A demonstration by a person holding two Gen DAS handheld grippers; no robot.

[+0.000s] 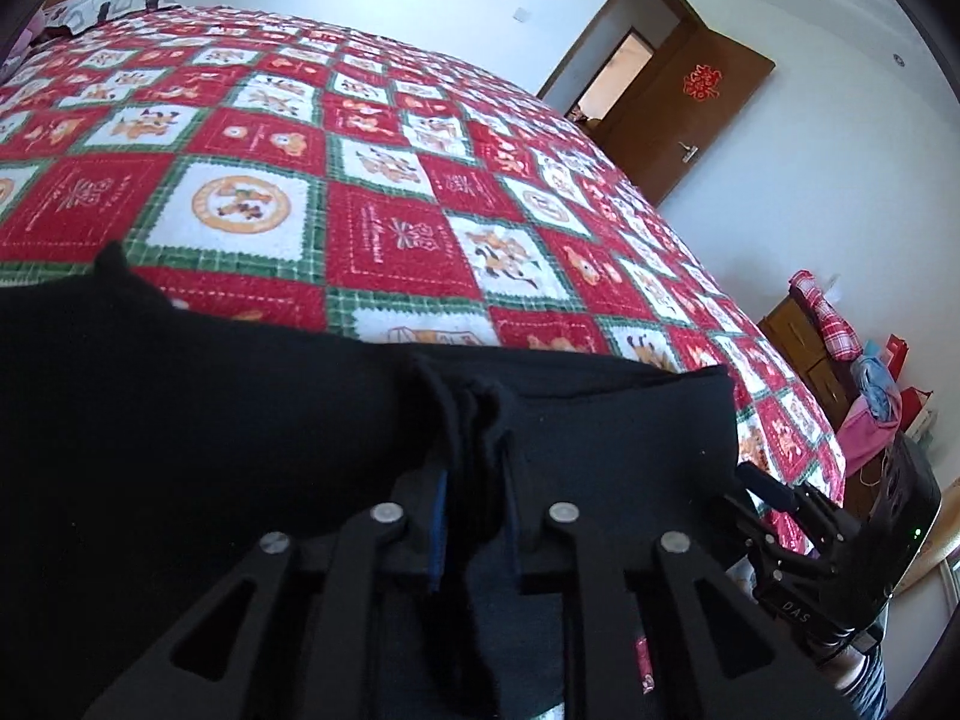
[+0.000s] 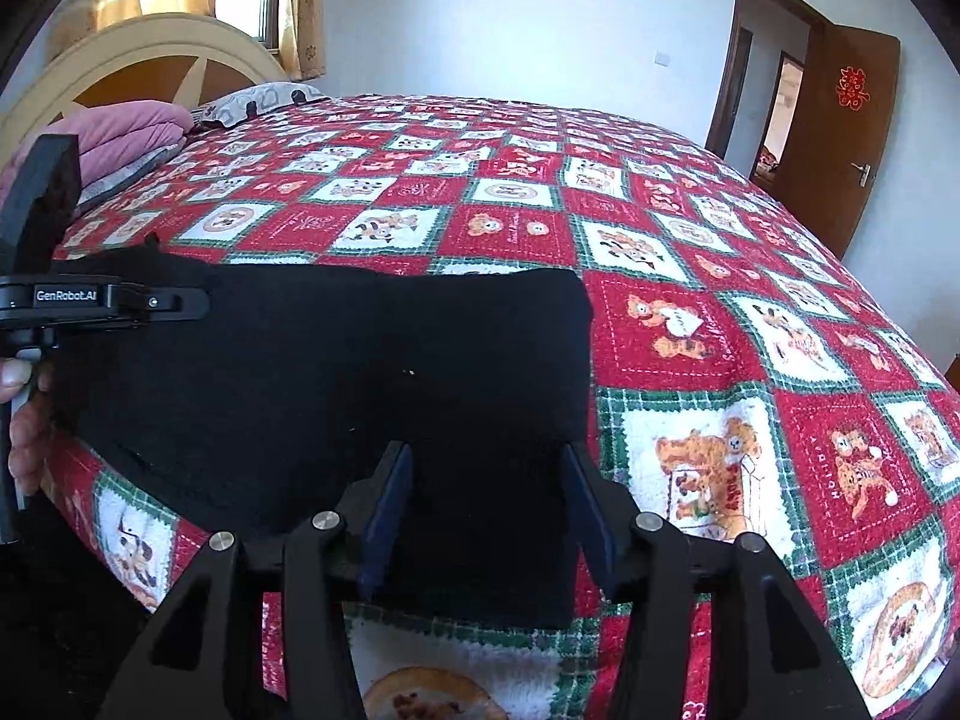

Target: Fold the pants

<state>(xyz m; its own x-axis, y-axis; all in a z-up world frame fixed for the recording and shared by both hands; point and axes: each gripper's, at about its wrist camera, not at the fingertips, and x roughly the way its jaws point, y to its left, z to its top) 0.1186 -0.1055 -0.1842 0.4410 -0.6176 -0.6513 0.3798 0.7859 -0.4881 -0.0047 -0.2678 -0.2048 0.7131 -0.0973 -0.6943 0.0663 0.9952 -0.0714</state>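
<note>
Your black pants (image 2: 336, 372) lay folded near the edge of the bed (image 2: 690, 312), on its red checked quilt. Your left tool (image 1: 474, 516) pinched a bunched fold of them between nearly closed jaws. Your right tool (image 2: 486, 516) stood spread, cloth between the jaws but unpressed. A pink blanket (image 2: 132, 132) and pillow (image 2: 258, 99) sat well apart by the headboard (image 2: 150, 54); the brown door (image 2: 852, 120) stood open.
</note>
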